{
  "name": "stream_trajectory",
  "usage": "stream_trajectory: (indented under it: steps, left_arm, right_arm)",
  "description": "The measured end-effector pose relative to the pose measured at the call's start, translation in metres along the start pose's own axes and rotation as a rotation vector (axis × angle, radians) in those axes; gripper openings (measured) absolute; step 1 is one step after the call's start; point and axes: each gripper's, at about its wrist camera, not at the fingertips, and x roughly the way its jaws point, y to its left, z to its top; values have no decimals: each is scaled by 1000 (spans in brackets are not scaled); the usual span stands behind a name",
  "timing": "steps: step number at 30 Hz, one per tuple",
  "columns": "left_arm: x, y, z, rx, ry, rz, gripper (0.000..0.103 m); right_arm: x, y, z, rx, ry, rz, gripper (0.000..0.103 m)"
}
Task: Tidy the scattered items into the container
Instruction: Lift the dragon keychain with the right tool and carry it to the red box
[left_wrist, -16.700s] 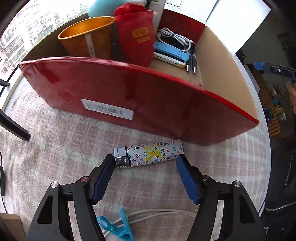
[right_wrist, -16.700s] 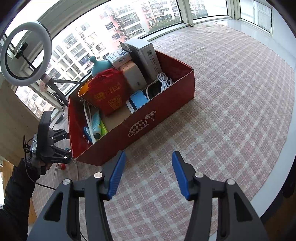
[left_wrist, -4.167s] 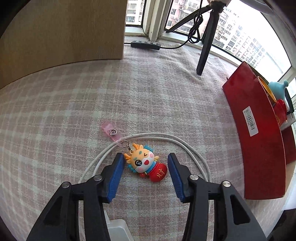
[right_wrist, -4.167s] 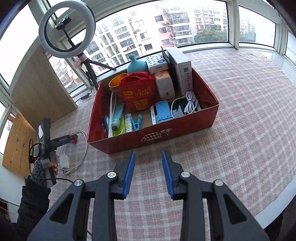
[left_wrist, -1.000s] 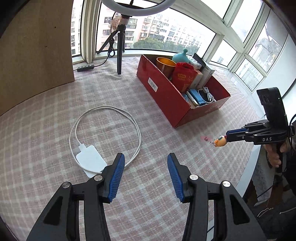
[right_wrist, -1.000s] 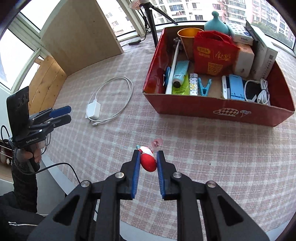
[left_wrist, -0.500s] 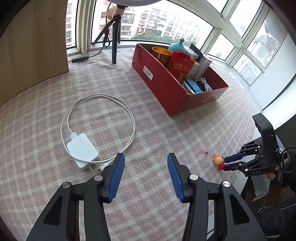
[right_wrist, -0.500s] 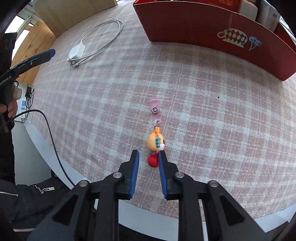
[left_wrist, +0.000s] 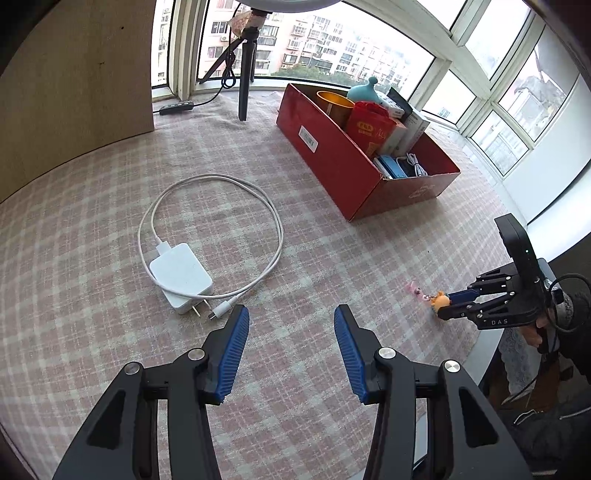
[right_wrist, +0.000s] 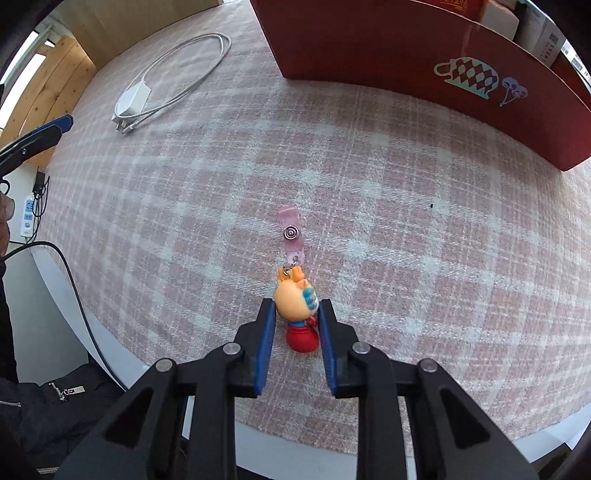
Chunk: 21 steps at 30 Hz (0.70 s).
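Your left claw (left_wrist: 291, 314) is spread wide and holds nothing, as it did a second ago. It hangs over the checked cloth (left_wrist: 110, 206). The white charger (left_wrist: 181, 275) lies just ahead of its left finger, closer than it was, with the cable (left_wrist: 273, 236) looped beyond it.

Your right claw (right_wrist: 296, 308) is pressed in on the little toy (right_wrist: 297, 314), one blue pad against each side of its head. That is the change: a second ago you held the toy up in the air with the open box in front of you. Now it is down at the cloth near the table's edge, and its pink strap (right_wrist: 291, 234) lies flat straight ahead of the tips. The red box (right_wrist: 424, 55) stands well ahead and to the right of this claw, and only its outer wall shows.

So the toy is no nearer its place. You probably need to lift it again and carry it over the wall. The charger is also still out.
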Motion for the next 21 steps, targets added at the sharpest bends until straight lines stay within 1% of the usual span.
stream_trajectory:
  steps: [1, 5, 8, 10, 13, 16, 17, 19, 21]
  left_arm:
    - [-1, 1, 2, -6, -2, 7, 46]
    - [-4, -2, 16, 3, -14, 36, 46]
    - [-6, -8, 28, 20, -30, 57, 46]
    - [-8, -11, 36, 31, -47, 64, 47]
    - [-10, -13, 49, 38, -63, 72, 47]
    - [-12, -16, 61, 48, -80, 80, 49]
    - [-13, -17, 65, 50, -86, 89, 50]
    - [-13, -19, 72, 53, -97, 115, 57]
    - [-11, -19, 79, 48, -106, 141, 58]
  right_arm:
    - [-7, -1, 3, 12, -21, 1, 23]
    - [-59, -7, 21, 61, -161, -3, 23]
    - [-97, -6, 41, 82, -267, -65, 23]
    - [-113, -6, 59, 87, -318, -101, 23]
    - [-134, -10, 81, 90, -365, -136, 23]
    - [-146, -15, 95, 83, -389, -156, 23]
    - [-149, -16, 100, 80, -392, -160, 23]
    - [-148, -15, 109, 73, -392, -162, 23]
    - [-145, -16, 118, 72, -389, -160, 23]
